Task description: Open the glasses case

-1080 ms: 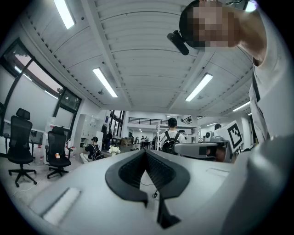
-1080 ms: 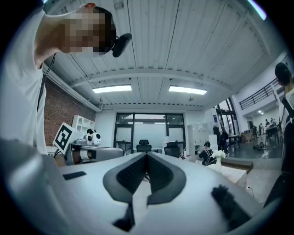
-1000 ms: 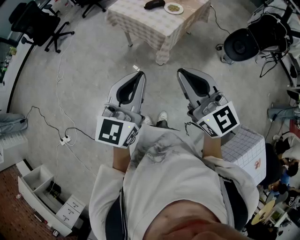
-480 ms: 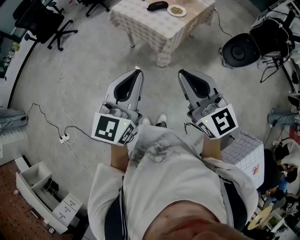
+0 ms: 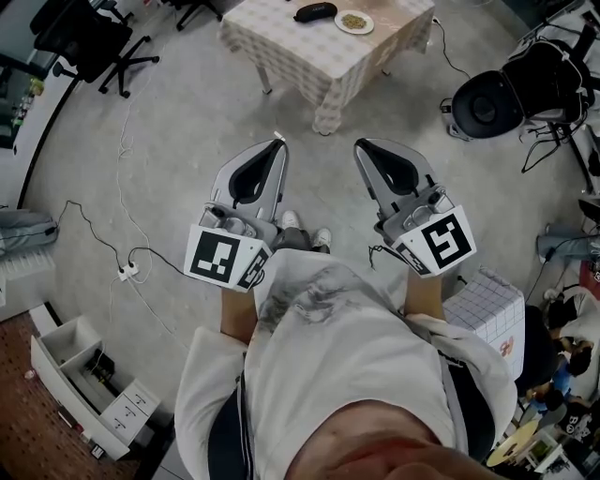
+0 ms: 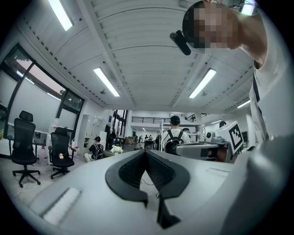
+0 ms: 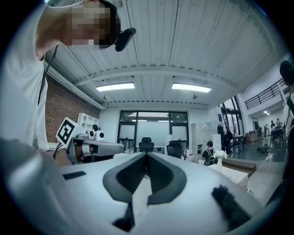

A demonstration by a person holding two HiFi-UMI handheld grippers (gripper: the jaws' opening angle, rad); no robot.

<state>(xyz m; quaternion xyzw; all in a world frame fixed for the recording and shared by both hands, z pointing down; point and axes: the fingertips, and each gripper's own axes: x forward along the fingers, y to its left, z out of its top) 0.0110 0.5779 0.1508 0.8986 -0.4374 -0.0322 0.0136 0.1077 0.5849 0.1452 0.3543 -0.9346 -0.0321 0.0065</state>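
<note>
Dark and probably a light, stiff, slippery shell best taken at its lid seam, the glasses case (image 5: 314,10) is lying beside a plate (image 5: 353,21) on the far cloth-covered counter (image 5: 305,56) while the left claw (image 5: 277,143) and right claw (image 5: 362,145) are hovering, each closed on nothing.

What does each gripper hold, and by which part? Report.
Nothing. Left gripper and right gripper are both shut, empty; the glasses case lies untouched on the table.

Black glasses case (image 5: 315,11), white plate (image 5: 353,21), beige checked table (image 5: 309,66). Grey left hand-held gripper (image 5: 278,142) and right hand-held gripper (image 5: 359,144), black-and-white marker cubes. Grey floor (image 5: 169,141).
</note>
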